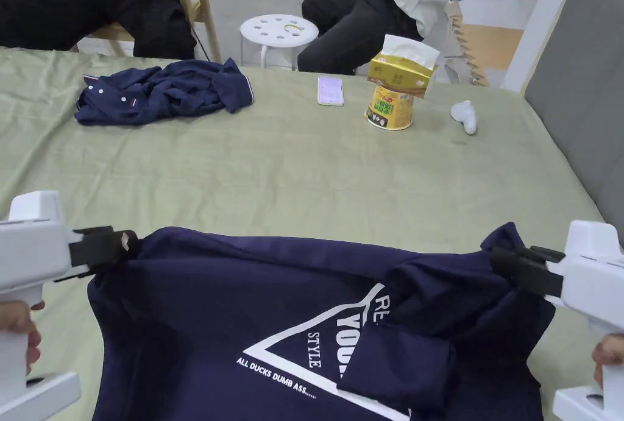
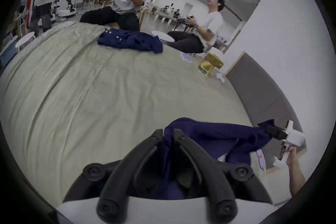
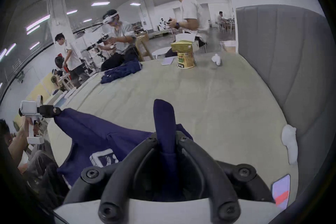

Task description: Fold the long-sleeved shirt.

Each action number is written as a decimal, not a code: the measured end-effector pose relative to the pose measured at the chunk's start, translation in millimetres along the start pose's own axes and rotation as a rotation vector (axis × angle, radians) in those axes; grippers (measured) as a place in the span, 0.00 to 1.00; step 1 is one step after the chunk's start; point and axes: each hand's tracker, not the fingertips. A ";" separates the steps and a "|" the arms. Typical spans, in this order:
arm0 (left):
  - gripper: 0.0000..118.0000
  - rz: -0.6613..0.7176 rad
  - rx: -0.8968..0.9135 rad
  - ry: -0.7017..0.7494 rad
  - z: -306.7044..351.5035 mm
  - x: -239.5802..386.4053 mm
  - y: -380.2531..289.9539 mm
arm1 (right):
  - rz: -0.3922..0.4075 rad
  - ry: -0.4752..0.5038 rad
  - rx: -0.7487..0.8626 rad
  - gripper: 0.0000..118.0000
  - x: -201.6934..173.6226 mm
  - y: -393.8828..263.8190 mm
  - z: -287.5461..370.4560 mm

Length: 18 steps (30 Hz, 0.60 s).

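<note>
Matt navy cloth shirt (image 1: 244, 306); wrinkled green cloth sheet (image 1: 292, 172).

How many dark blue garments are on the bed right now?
2. One shirt at the near edge, held between the left claw and right claw. One crumpled shirt lies at the far left. None seems hidden.

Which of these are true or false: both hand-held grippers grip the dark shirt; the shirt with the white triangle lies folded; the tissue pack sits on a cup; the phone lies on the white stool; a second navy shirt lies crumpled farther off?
1. Left hand-held gripper and right hand-held gripper each clamp the navy printed shirt. True.
2. That shirt lies neatly folded. False: it is held up, spread between the grippers.
3. The yellow tissue pack sits on the cup. True.
4. The phone lies on the white stool. False: it lies on the green sheet.
5. A navy polo shirt lies crumpled farther off. True.
</note>
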 end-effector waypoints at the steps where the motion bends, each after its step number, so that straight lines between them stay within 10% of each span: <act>1: 0.12 0.006 -0.015 -0.004 11.5 -2.9 -13.9 | 0.013 0.007 0.000 0.09 -1.4 -11.1 12.2; 18: 0.11 -0.218 -0.496 0.225 13.9 -16.1 -176.9 | -0.104 0.016 -0.462 0.09 15.4 -181.7 31.1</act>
